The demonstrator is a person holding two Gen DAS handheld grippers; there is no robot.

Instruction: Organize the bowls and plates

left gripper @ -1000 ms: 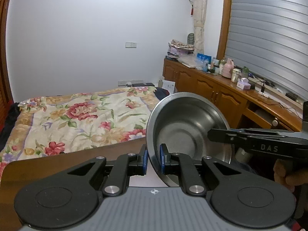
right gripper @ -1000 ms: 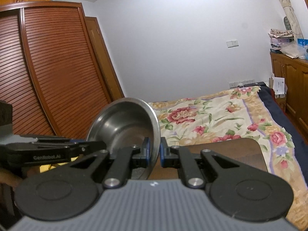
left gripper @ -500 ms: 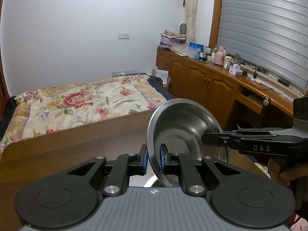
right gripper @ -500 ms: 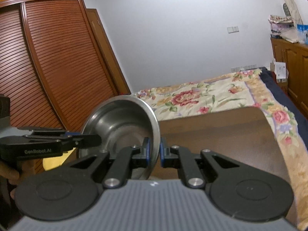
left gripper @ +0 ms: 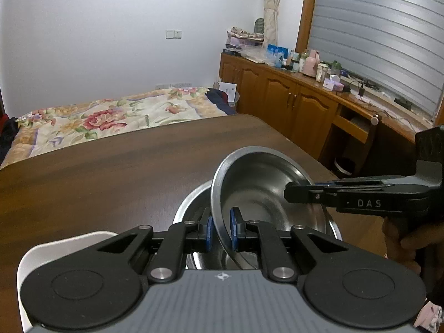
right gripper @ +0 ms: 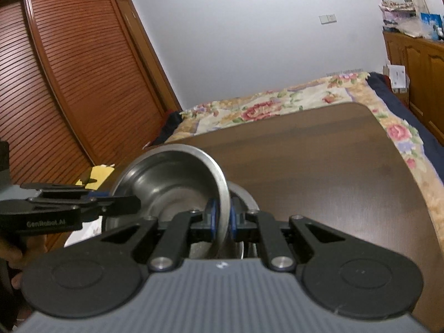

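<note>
Steel is gleaming at the centre of the scene: a shallow steel bowl is being carried by a person working two hand-held grippers. Nearest on one side, the left gripper is pinching the bowl's rim between its blue pads. On the opposite side, the right gripper is pinching the rim as well, so the bowl is hanging tilted between the two. Part of a hand is showing behind the right tool.

Directly beneath, a larger steel bowl is sitting on the dark wooden table, and the carried bowl is hovering just over its opening. A white plate is lying at the table's near corner beside it.

Judging from this, the step is nesting the small bowl inside the large one. Doing it well likely means levelling the bowl, centring it over the opening, and lowering both sides together before either grip is released.

Farther off, a floral bedspread is covering a bed, with a wooden cabinet running along the far wall.
</note>
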